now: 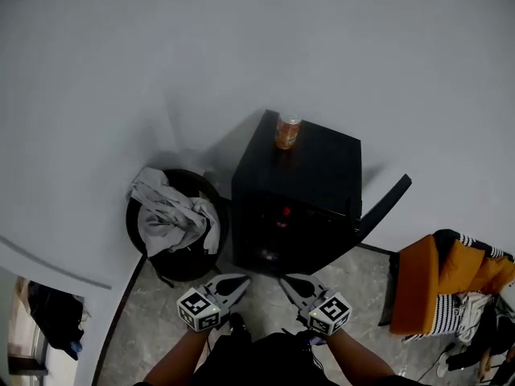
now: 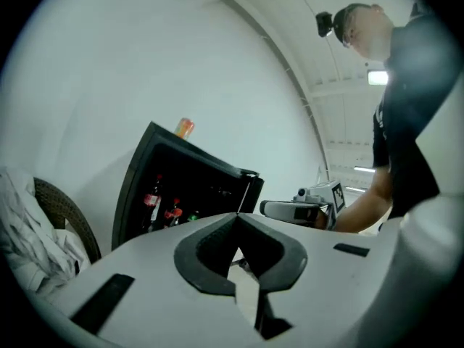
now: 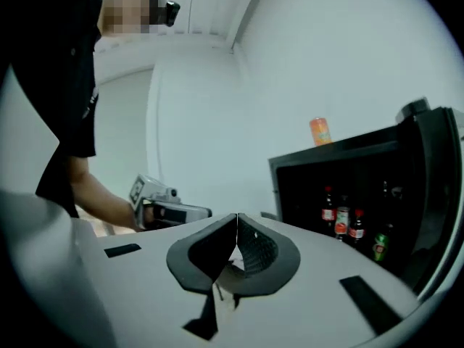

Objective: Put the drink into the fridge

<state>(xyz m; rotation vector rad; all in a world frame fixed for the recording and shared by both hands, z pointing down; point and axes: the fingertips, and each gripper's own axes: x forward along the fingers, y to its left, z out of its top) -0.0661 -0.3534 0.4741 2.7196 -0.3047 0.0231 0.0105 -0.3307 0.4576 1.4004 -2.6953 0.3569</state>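
An orange drink can (image 1: 287, 131) stands upright at the back left of the top of a black mini fridge (image 1: 322, 163). The can also shows in the left gripper view (image 2: 184, 127) and the right gripper view (image 3: 320, 131). The fridge door (image 1: 385, 206) hangs open to the right, and several bottles (image 3: 341, 220) stand inside. My left gripper (image 1: 244, 280) and right gripper (image 1: 286, 281) are held side by side in front of the fridge, well short of it. Both are shut and hold nothing: the left tips meet (image 2: 238, 214), and so do the right tips (image 3: 237, 216).
A dark round basket (image 1: 145, 252) with grey cloth (image 1: 173, 219) in it stands just left of the fridge. An orange and striped pile of clothes (image 1: 451, 284) lies on the floor at the right. A pale wall runs behind the fridge.
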